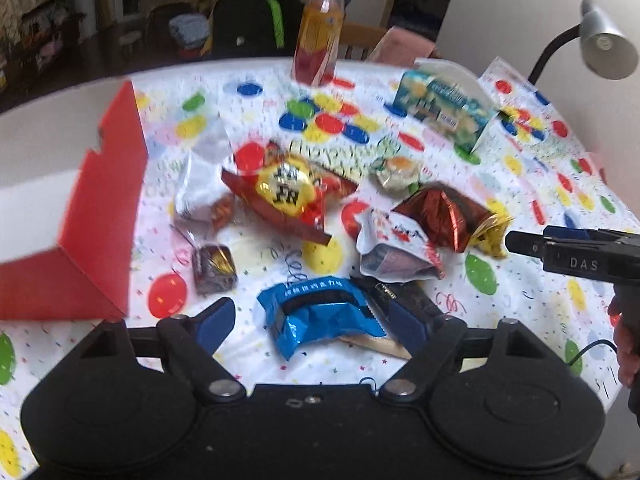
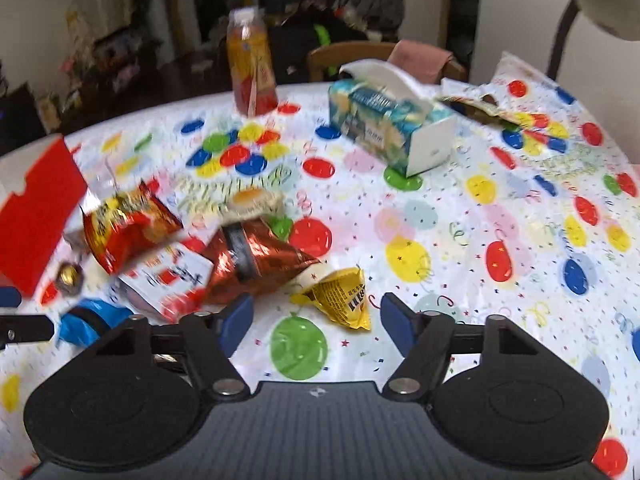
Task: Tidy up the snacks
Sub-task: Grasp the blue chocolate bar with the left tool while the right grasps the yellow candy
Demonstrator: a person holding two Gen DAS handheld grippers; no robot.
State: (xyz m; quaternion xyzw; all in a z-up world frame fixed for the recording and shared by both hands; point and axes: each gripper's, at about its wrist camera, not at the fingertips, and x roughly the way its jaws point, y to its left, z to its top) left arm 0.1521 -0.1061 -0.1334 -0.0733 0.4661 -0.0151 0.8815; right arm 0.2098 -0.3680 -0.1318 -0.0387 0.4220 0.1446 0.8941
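Observation:
Several snack packets lie scattered on a balloon-print tablecloth. My left gripper [image 1: 310,322] is open, its blue pads on either side of a blue foil packet [image 1: 316,312]. Ahead of it lie a red and yellow bag [image 1: 286,196], a dark wrapped sweet [image 1: 213,268], a white and red pouch [image 1: 390,248] and a copper foil bag [image 1: 444,216]. My right gripper [image 2: 316,322] is open above the cloth, with a yellow packet [image 2: 340,298] just beyond its fingertips and the copper foil bag [image 2: 256,264] to the left. The red box [image 1: 100,216] stands open at the left.
An orange drink bottle [image 1: 320,32] stands at the table's far edge. A tissue box [image 2: 388,124] sits at the back right, with a torn wrapper [image 2: 480,108] beyond it. A desk lamp [image 1: 604,40] rises at the right. A chair [image 2: 348,58] stands behind the table.

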